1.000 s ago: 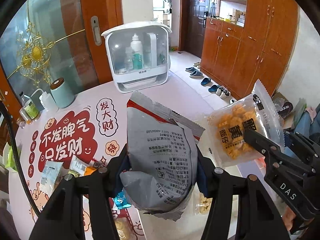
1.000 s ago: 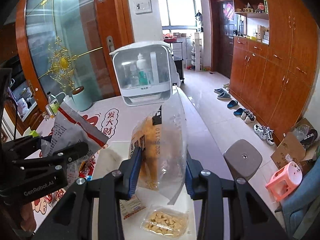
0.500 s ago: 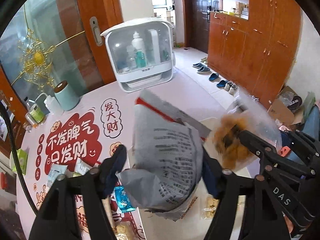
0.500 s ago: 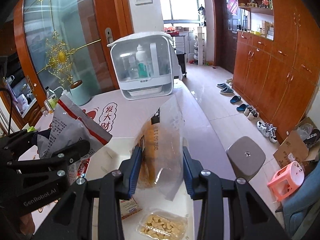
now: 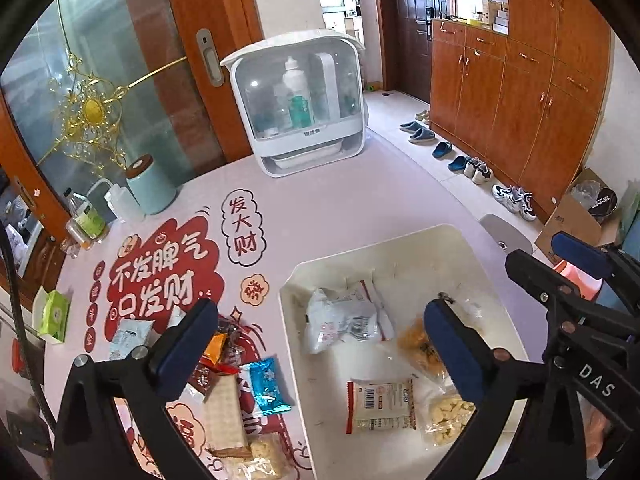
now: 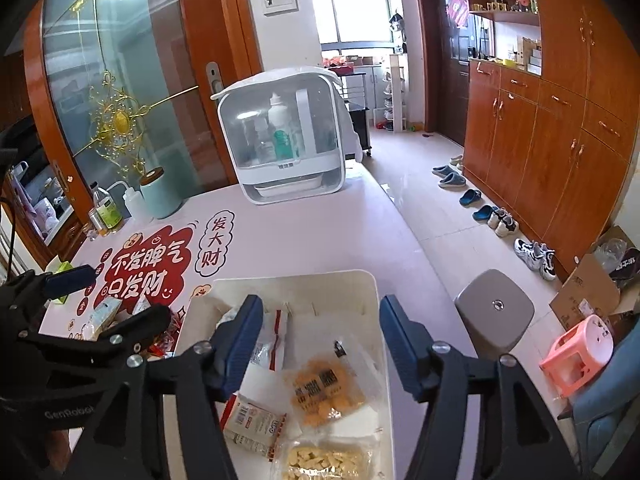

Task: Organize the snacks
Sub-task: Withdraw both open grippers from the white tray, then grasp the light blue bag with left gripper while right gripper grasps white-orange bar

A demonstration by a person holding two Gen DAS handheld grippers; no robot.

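A pale surface (image 5: 328, 208) printed with red Chinese lettering is carrying everything, with a white clear-fronted cabinet (image 5: 298, 108) standing at its far edge. Nearer, a white bin (image 5: 400, 248) is sitting on the surface and holding the sorted snacks: a grey crumpled bag (image 5: 340, 318) lying toward its far left, a clear bag of orange puffs (image 6: 326, 392) resting beside it to the right, a red-edged white packet (image 5: 380, 404) lying nearer, and a pack of pale round biscuits (image 6: 328, 462) sitting nearest. Left of the bin, loose snacks are lying on the surface, among them a long wafer pack (image 5: 224, 412) and a small blue packet (image 5: 266, 386). The left tongs (image 5: 320, 354) are hovering over the bin's left rim, spread wide and gripping nothing. The right tongs (image 6: 320, 346) are hanging above the bin, likewise wide apart and empty.
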